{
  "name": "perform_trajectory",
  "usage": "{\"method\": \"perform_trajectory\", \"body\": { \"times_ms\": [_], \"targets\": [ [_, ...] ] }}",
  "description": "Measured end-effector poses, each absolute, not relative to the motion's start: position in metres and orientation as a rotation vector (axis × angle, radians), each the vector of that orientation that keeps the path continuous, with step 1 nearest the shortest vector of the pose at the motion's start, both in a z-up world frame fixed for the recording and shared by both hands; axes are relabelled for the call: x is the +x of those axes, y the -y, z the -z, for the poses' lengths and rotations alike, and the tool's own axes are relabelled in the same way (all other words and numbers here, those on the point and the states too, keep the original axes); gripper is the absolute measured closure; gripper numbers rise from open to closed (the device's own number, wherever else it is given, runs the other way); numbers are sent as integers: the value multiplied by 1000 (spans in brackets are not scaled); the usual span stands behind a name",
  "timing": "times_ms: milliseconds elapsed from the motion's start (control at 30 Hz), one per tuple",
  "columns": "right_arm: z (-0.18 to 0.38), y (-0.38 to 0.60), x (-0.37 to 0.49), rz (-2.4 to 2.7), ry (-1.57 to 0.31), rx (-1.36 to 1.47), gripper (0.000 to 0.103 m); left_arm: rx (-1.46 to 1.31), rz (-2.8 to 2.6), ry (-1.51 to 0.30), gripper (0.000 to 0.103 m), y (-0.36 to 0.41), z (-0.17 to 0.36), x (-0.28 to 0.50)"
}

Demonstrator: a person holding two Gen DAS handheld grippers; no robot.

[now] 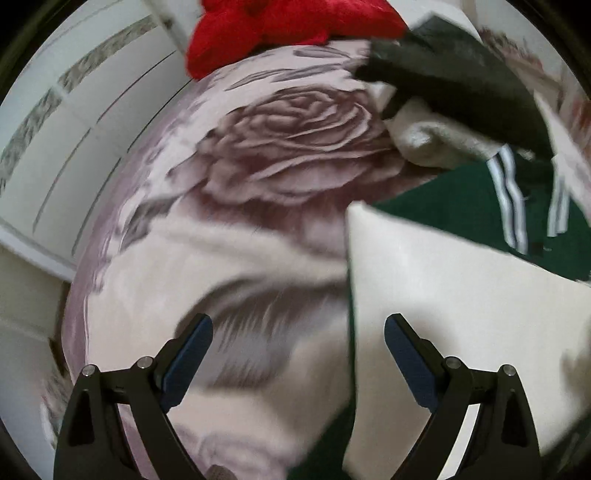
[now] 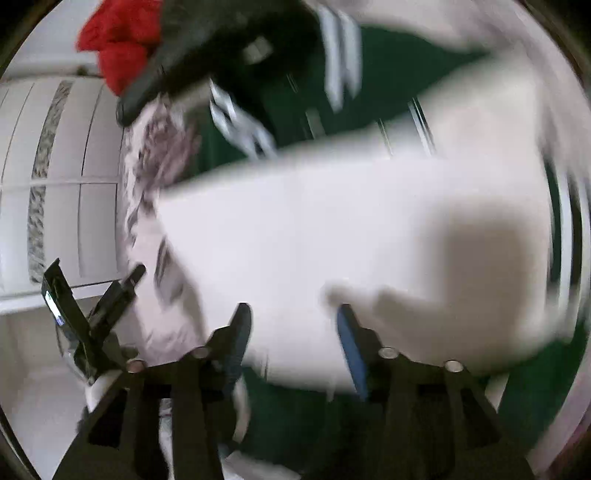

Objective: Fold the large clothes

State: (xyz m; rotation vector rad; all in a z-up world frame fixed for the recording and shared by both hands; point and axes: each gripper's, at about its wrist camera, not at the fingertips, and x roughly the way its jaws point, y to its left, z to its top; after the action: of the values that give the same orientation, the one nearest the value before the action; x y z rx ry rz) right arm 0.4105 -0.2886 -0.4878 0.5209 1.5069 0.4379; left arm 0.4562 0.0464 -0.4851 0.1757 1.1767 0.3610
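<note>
Folding is between grasps: my left gripper (image 1: 298, 341) and right gripper (image 2: 293, 328) gape empty over white cloth (image 2: 332, 229); next, pinch its edge.

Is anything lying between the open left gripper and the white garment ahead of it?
Nothing visible. The left gripper is open over the rose-print bedspread, and the flat white garment lies just ahead to its right, on the green white-striped garment.

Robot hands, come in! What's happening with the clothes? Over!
Left gripper open, right gripper open, both empty. White cloth lies over green striped garment on flowered bedspread. Red cloth and black garment piled beyond.
</note>
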Motion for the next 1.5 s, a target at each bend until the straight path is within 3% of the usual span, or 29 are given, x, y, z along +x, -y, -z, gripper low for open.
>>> {"method": "perform_trajectory", "body": {
  "times_ms": [167, 300, 367, 400, 600, 700, 733, 833, 900, 1267, 1300, 1400, 1500],
  "targets": [
    [517, 242, 530, -514, -1447, 407, 44, 280, -374, -1175, 7, -43, 517, 506],
    [552, 207, 583, -616, -1515, 374, 44, 270, -349, -1177, 7, -51, 522, 515],
    [566, 192, 587, -635, -1527, 348, 57, 273, -339, -1173, 7, -53, 521, 514],
    [567, 190, 589, -615, -1517, 318, 93, 270, -336, -1171, 7, -50, 519, 512],
    [529, 188, 600, -423, -1368, 297, 98, 284, -321, -1156, 7, -46, 520, 516],
    [547, 181, 607, -483, -1529, 315, 94, 277, -323, -1174, 7, -46, 522, 514],
    [542, 187, 604, -480, -1540, 312, 80, 260, -321, -1173, 7, -47, 520, 512],
    [506, 245, 589, -352, -1485, 368, 55, 244, -330, -1163, 7, -49, 514, 506],
    [490, 285, 580, -225, -1456, 354, 44, 255, -345, -1158, 7, -45, 515, 504],
    [587, 286, 559, 60, -1656, 400, 41, 426, -399, -1133, 7, -21, 535, 510],
    [589, 282, 559, 84, -1635, 376, 44, 428, -398, -1132, 7, -22, 536, 510],
    [580, 259, 558, 90, -1570, 224, 92, 431, -396, -1123, 7, -22, 535, 508],
    [569, 260, 558, 94, -1518, 227, 99, 425, -390, -1121, 7, -22, 532, 507]
  ]
}}
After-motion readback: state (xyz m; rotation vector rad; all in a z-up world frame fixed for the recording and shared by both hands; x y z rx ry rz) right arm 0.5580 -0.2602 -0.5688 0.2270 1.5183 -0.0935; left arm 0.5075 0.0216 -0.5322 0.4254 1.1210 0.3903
